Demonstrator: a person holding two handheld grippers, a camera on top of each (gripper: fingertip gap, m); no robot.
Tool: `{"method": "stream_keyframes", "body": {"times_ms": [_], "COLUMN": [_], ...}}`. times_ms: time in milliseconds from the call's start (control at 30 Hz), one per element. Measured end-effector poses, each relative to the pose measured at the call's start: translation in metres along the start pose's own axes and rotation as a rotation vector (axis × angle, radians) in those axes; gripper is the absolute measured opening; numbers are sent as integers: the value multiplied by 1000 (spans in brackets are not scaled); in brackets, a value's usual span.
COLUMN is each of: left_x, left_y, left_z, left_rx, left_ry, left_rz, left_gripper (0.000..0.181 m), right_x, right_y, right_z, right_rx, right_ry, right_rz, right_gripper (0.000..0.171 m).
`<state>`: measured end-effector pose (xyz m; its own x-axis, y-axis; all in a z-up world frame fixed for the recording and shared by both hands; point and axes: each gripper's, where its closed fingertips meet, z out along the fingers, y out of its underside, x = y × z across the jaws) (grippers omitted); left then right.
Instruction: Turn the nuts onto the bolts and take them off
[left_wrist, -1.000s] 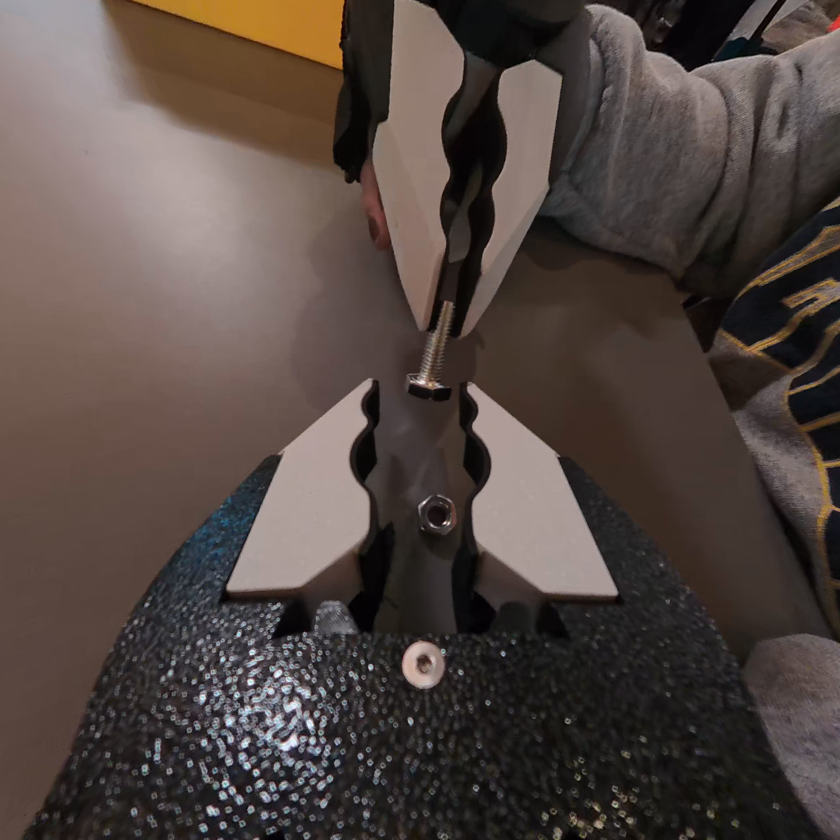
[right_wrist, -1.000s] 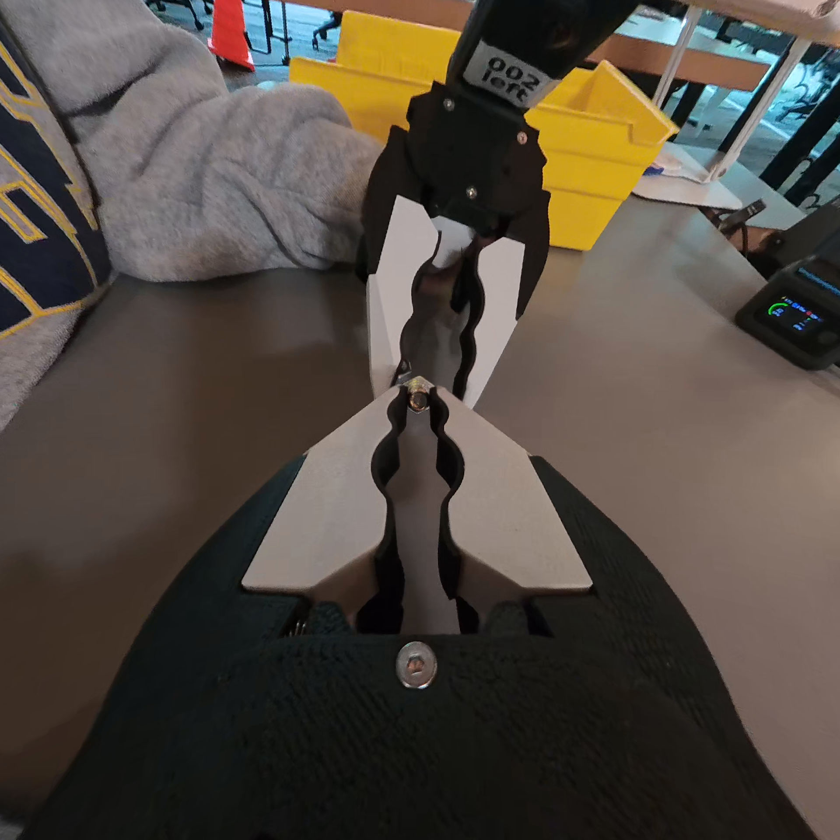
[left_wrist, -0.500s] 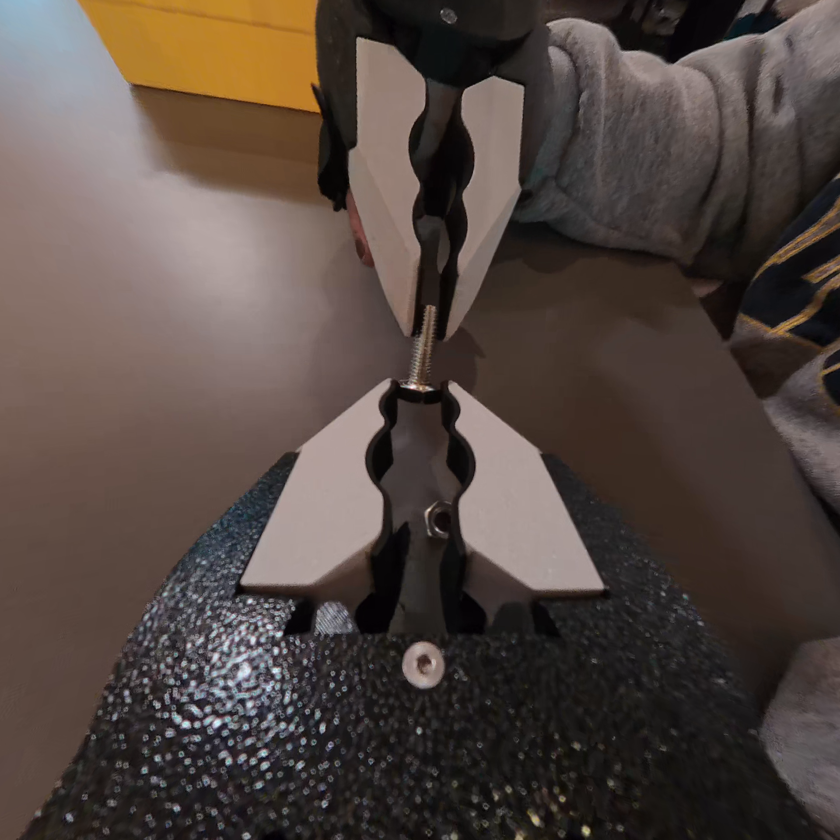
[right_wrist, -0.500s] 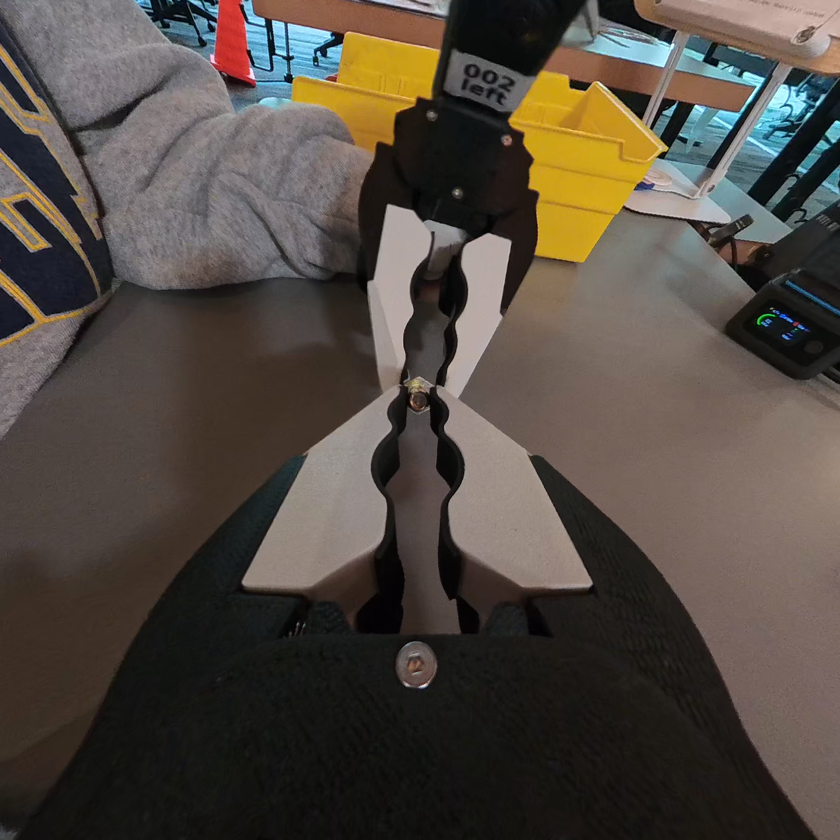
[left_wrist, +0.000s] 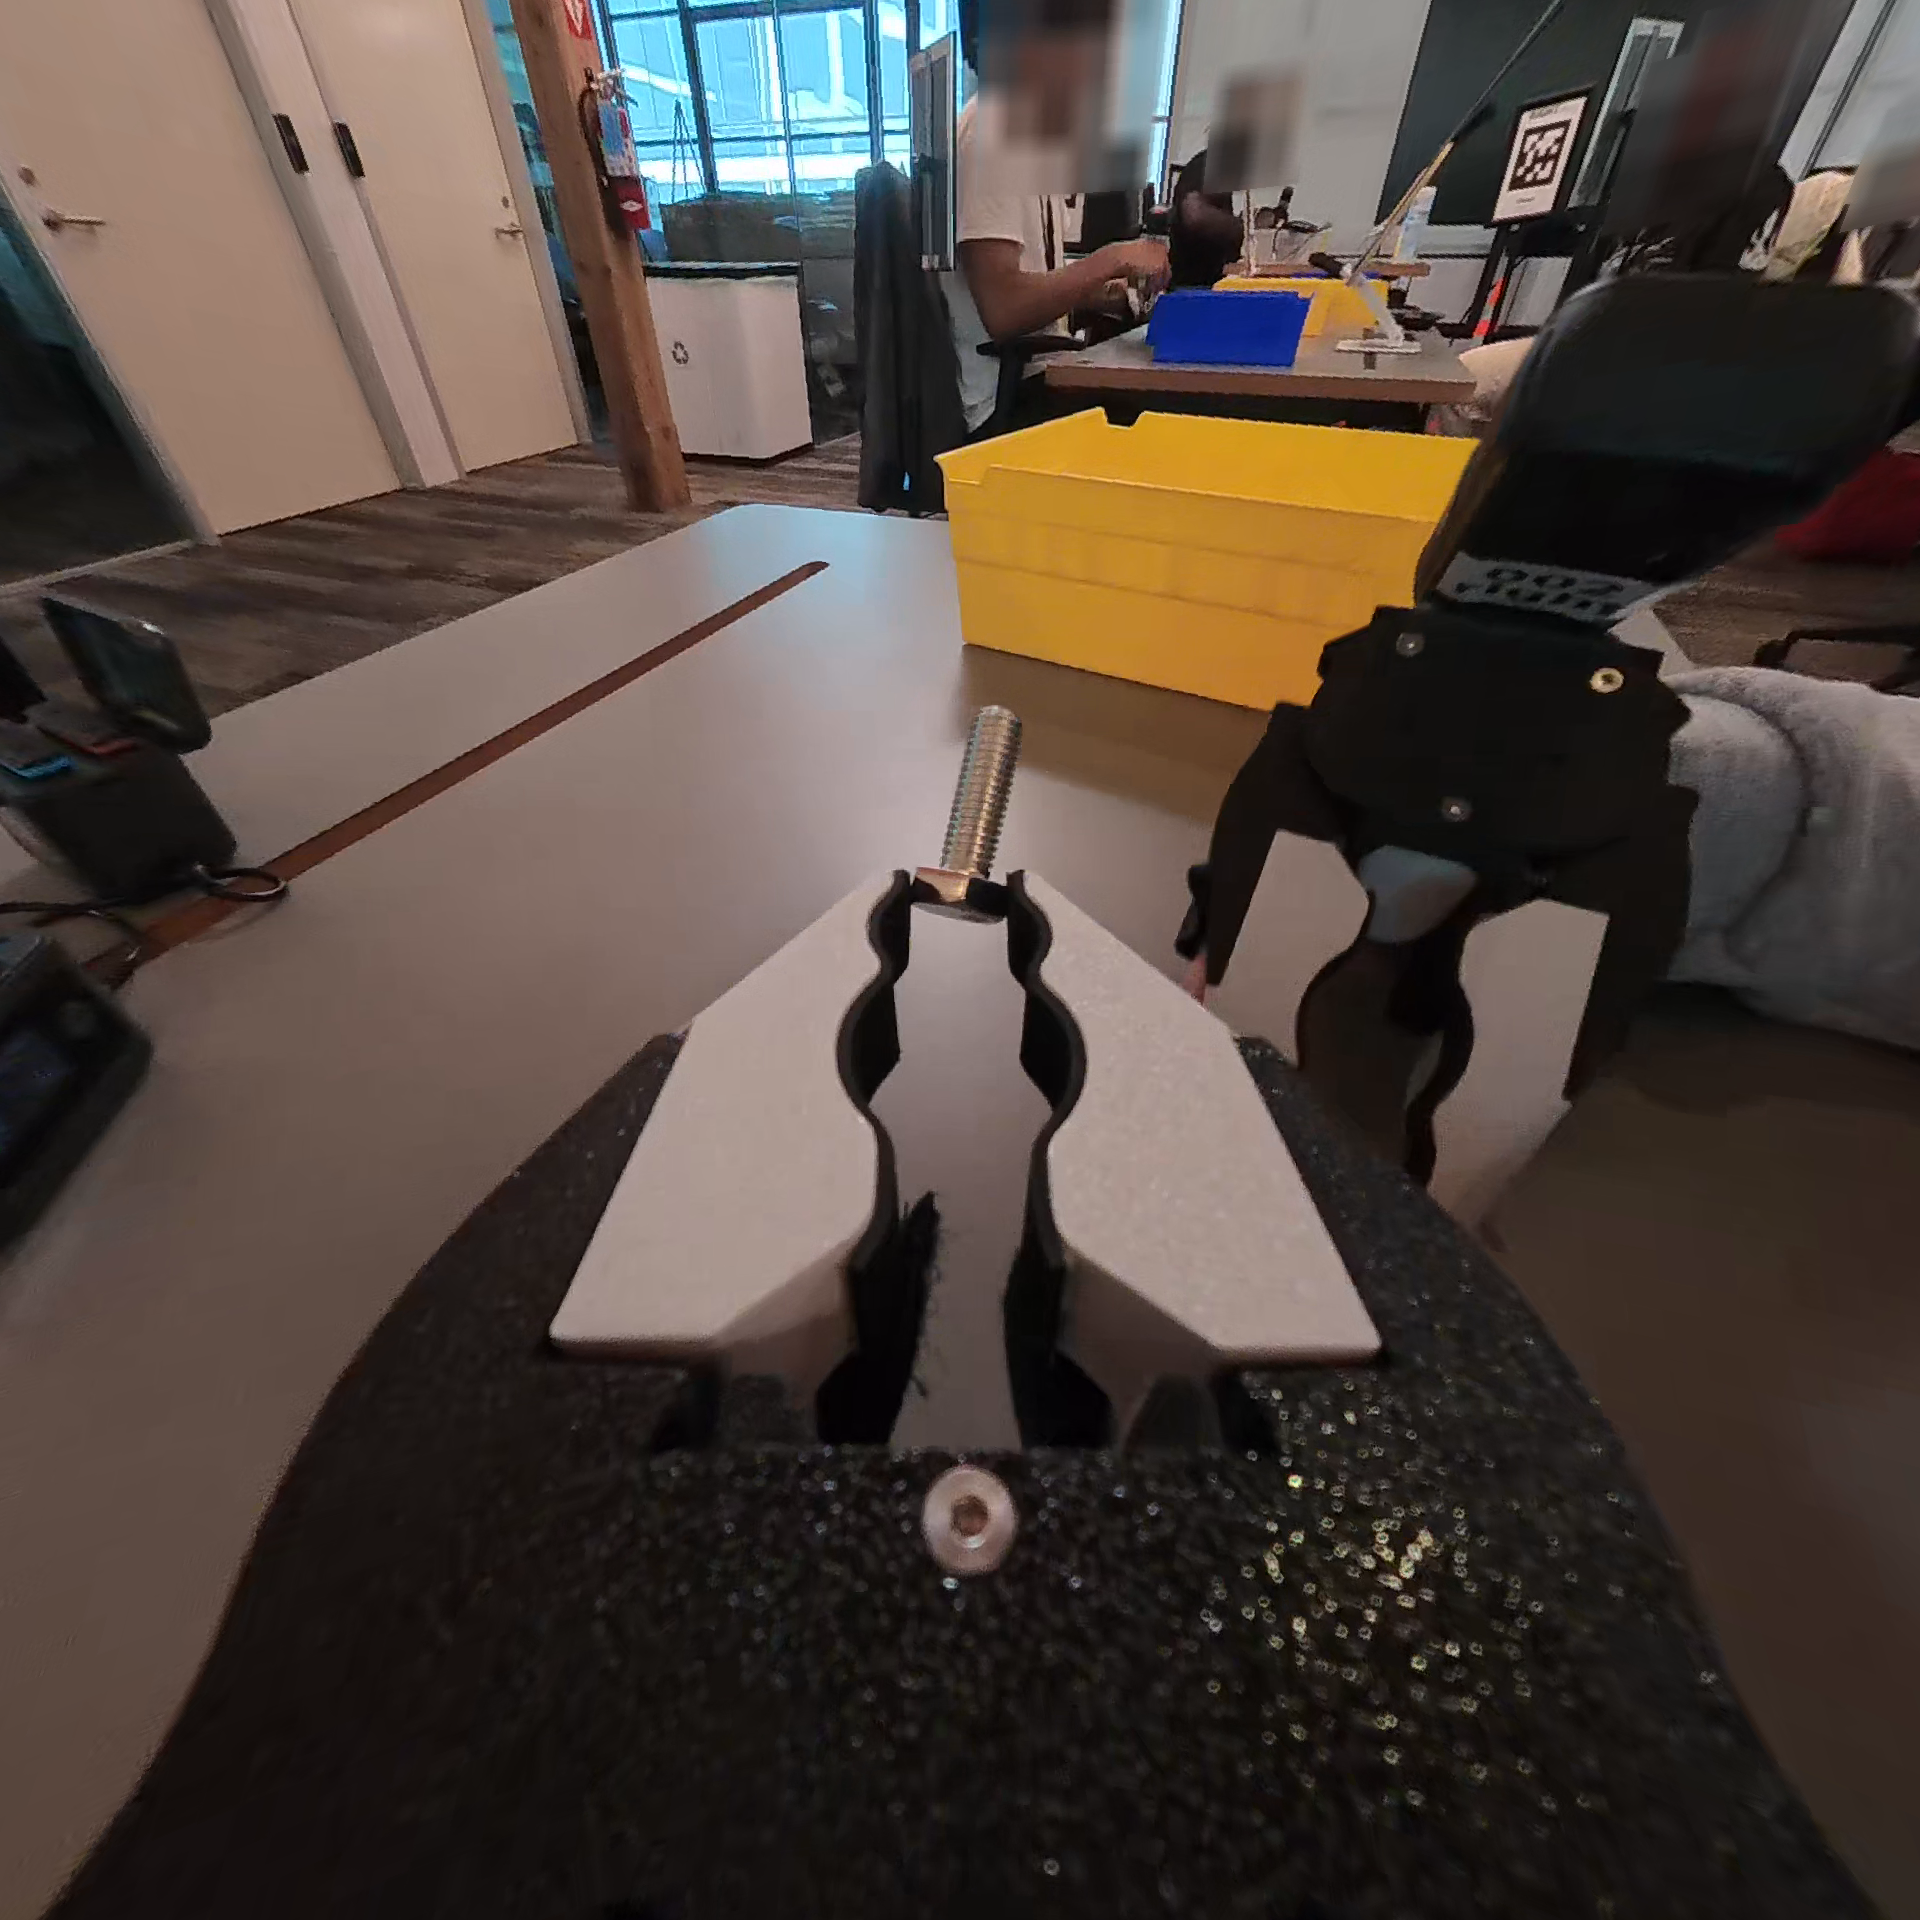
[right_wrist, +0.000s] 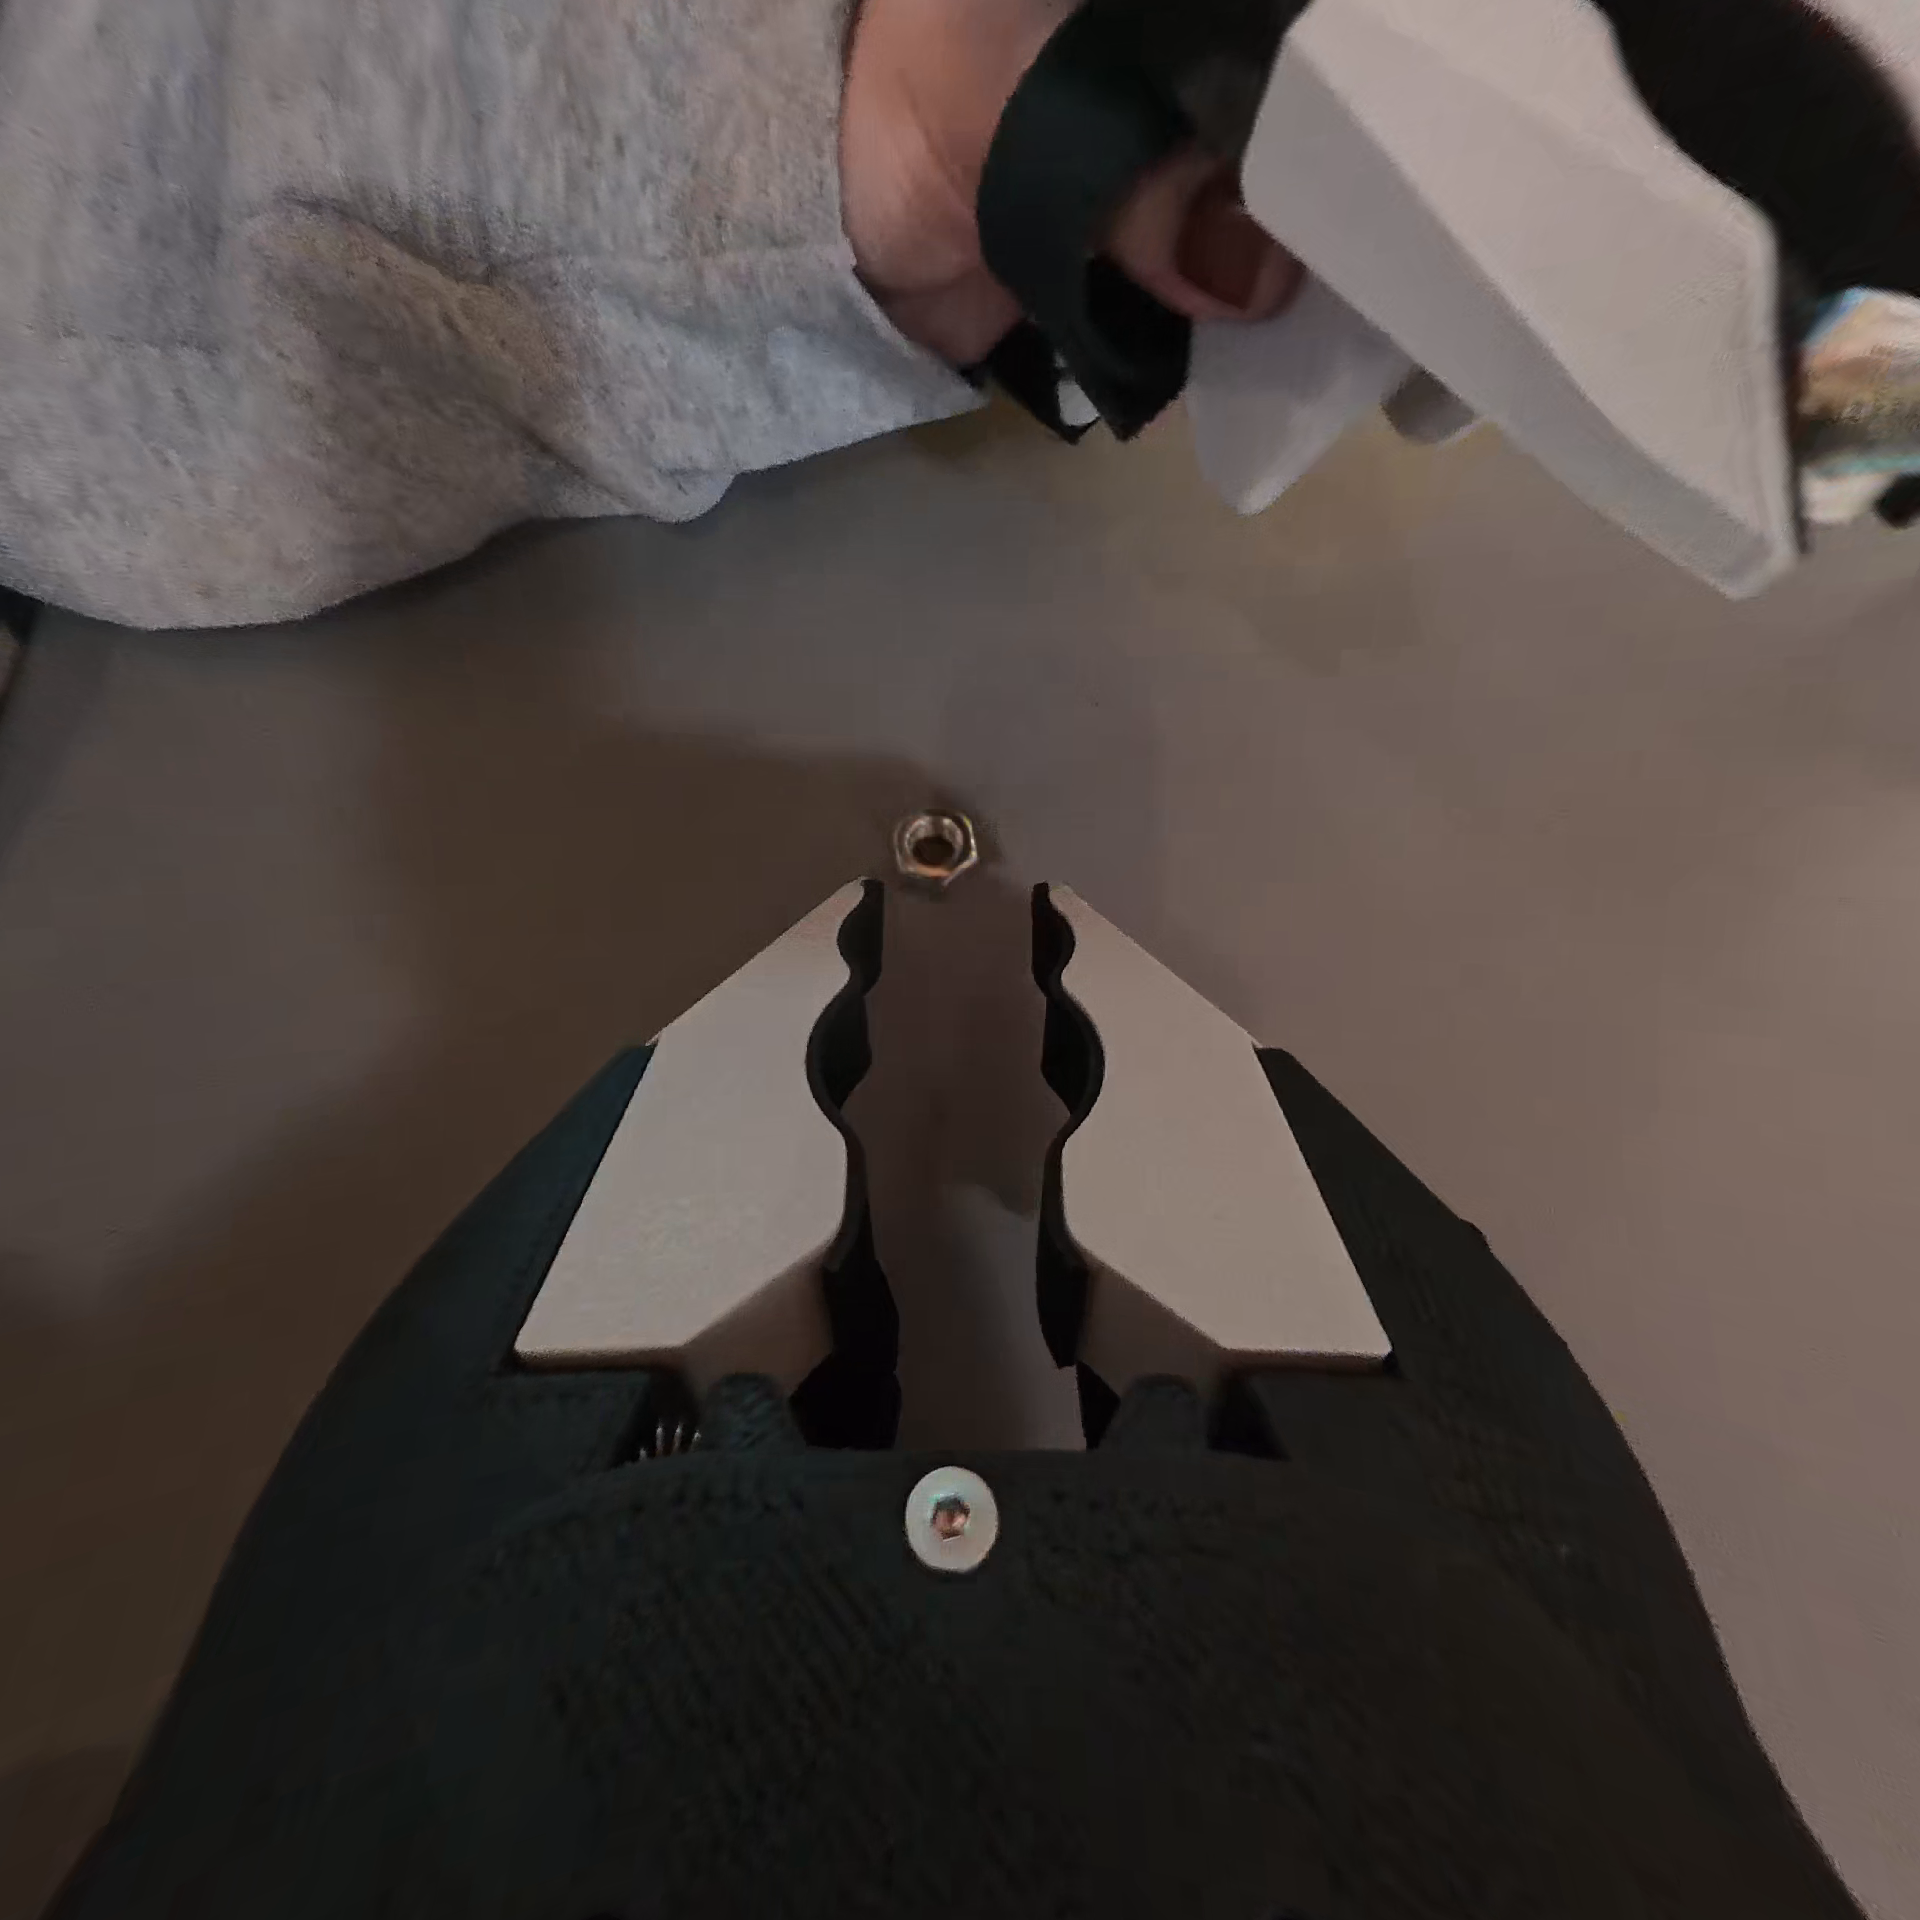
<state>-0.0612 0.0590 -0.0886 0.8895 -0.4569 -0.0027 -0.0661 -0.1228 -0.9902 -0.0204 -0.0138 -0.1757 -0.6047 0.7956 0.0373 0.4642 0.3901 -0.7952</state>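
Observation:
My left gripper (left_wrist: 958, 899) is shut on the hex head of a silver bolt (left_wrist: 977, 798); the threaded shaft stands up and away from the fingertips, above the grey table (left_wrist: 520, 935). My right gripper (right_wrist: 956, 894) is open and empty, pointing down at the table. A silver nut (right_wrist: 935, 852) lies flat on the table just beyond its fingertips, nearer the left fingertip, touching neither. The right gripper also shows in the left wrist view (left_wrist: 1475, 935), to the right of the bolt. A white finger of the left gripper (right_wrist: 1507, 291) shows at the top right of the right wrist view.
A yellow bin (left_wrist: 1195, 561) stands on the table behind the bolt. Dark electronic devices (left_wrist: 104, 769) sit at the table's left edge. A grey sleeve (right_wrist: 416, 291) and a gloved hand (right_wrist: 1091, 229) lie across the table beyond the nut. People work at a far desk. Across from one pair of fingers to the other is roughly 12 cm.
The left gripper closed on the bolt's head and tilted up with it. The right gripper let go of the bolt's shaft, opened, and swung down over the nut on the table.

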Motion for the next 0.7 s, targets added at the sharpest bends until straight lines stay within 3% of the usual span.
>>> {"method": "stream_keyframes", "body": {"times_ms": [367,433,533,700], "left_x": [1,1,9,38], "left_y": [-7,-16,-29,-37], "left_z": [5,7,12,26], "left_rx": [65,135,251,346], "left_ry": [-21,-49,-62,50], "left_rz": [-29,-62,-116,-120], "left_gripper": [16,16,16,15], "right_x": [-13,-16,-10,24], "right_y": [-4,-18,-52,-100], "right_z": [8,-15,-66,-133], "right_rx": [-14,53,155,251], "right_ry": [-71,-72,61,203], "right_rz": [-73,-86,-174,-177], "right_gripper": [16,16,16,16]}}
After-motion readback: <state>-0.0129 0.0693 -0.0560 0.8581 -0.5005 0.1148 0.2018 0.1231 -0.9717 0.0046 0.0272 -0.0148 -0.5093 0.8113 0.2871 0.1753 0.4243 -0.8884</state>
